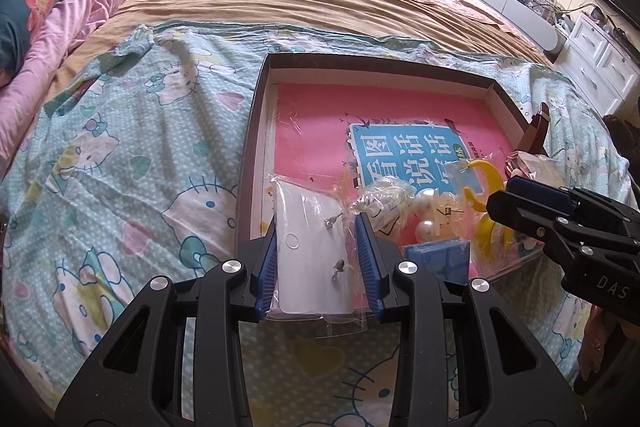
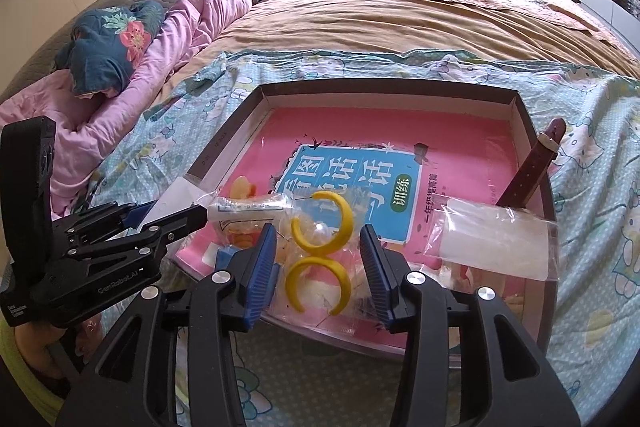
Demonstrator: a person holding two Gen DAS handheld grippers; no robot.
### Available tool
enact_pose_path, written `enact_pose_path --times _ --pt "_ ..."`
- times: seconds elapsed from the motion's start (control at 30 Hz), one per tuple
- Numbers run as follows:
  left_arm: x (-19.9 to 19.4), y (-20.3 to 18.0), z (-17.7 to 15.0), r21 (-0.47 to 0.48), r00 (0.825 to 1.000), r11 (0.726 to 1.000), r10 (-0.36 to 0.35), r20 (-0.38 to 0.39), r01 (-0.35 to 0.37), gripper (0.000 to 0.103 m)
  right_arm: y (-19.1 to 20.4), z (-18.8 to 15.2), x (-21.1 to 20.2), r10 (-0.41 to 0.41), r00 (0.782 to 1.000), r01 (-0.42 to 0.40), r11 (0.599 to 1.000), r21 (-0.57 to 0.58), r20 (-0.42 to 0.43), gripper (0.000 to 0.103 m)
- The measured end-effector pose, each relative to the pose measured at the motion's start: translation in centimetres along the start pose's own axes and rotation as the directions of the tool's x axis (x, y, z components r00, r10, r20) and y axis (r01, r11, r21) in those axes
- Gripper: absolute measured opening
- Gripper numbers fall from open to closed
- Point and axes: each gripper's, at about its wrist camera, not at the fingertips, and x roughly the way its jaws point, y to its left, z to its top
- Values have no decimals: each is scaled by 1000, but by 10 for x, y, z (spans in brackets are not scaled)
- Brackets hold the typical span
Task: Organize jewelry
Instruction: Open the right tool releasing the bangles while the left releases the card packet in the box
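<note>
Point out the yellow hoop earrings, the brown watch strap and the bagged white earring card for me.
yellow hoop earrings [image 2: 321, 223], right wrist view, upper hoop's lower curve.
brown watch strap [image 2: 528, 174], right wrist view, mid-band.
bagged white earring card [image 1: 312, 251], left wrist view, card centre.

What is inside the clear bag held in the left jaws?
The clear bag holds a white card with two small silver stud earrings pinned through it. The card covers whatever lies behind it, so its back and the earring clasps cannot be seen.
</note>
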Motion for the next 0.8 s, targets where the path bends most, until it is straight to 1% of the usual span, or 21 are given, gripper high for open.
enact_pose_path --times 0.13,0.2,0.37,0.47,0.5,0.57,0.63,0.8 --pt "0 -1 0 4 1000 1000 2 1 -2 28 -3 -2 -7 -5 1000 5 1000 10 12 49" --pt "-1 -3 0 6 1000 1000 5 1 -5 28 -5 -3 -10 -9 1000 9 1000 13 16 50" --pt "-3 -4 1 4 1000 1000 9 6 -9 31 -10 -4 -22 -14 999 13 1000 27 34 56" --pt "-7 -5 2 6 1000 1000 14 12 -14 36 -12 -4 -30 -16 999 15 999 33 44 62" --pt "-9 -5 3 6 1000 1000 16 16 -16 38 -12 -5 -32 -16 999 15 999 34 48 65" --pt "-13 -6 4 5 1000 1000 18 23 -18 41 -13 -5 -39 -19 998 17 999 37 61 68" --pt "-17 -7 4 5 999 1000 20 31 -20 42 -13 -6 -44 -19 997 16 999 39 68 72" --pt "-32 -11 4 7 998 1000 18 55 -19 49 -12 -7 -63 -18 995 14 999 42 98 73"
